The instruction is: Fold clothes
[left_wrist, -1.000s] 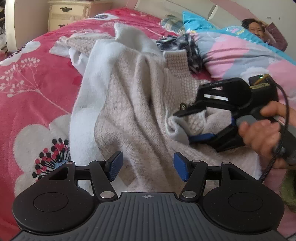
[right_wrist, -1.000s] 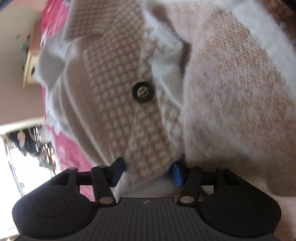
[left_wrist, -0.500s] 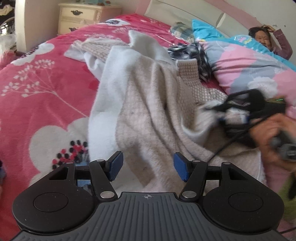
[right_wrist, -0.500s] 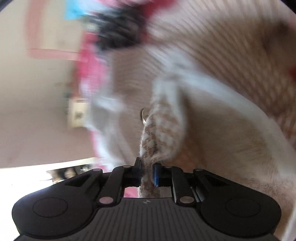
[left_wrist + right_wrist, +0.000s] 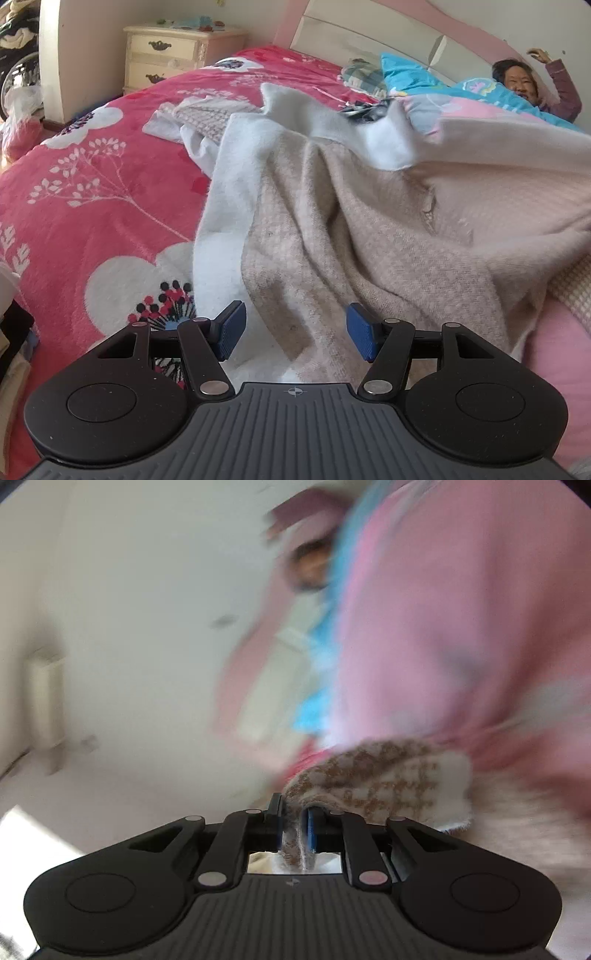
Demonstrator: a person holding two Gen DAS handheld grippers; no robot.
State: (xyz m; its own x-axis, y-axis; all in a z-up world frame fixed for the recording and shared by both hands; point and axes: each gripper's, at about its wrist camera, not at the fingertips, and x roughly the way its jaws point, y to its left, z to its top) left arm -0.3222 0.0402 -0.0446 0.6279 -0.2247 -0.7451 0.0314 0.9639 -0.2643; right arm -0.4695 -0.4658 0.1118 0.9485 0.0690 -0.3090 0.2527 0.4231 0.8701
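We are looking at a beige knit garment (image 5: pixel 362 236) with a white fleece lining showing along its edge. It is lying on a hot-pink bedspread (image 5: pixel 110 199) that is showing white flowers and white sprigs, one bloom carrying black and red dots at its centre. Behind it we are seeing a cream nightstand (image 5: pixel 166 55) with dark handles, a pink and cream headboard (image 5: pixel 369 29), and a quilt (image 5: pixel 480 107) in pale pink, turquoise and grey. Our left claw (image 5: pixel 293 330) is showing black arms with blue ribbed pads. In the blurred right view, our right claw (image 5: pixel 293 827) is black with blue pads too, and the cloth flap (image 5: pixel 380 779) at it is wearing a tan-and-cream houndstooth check.
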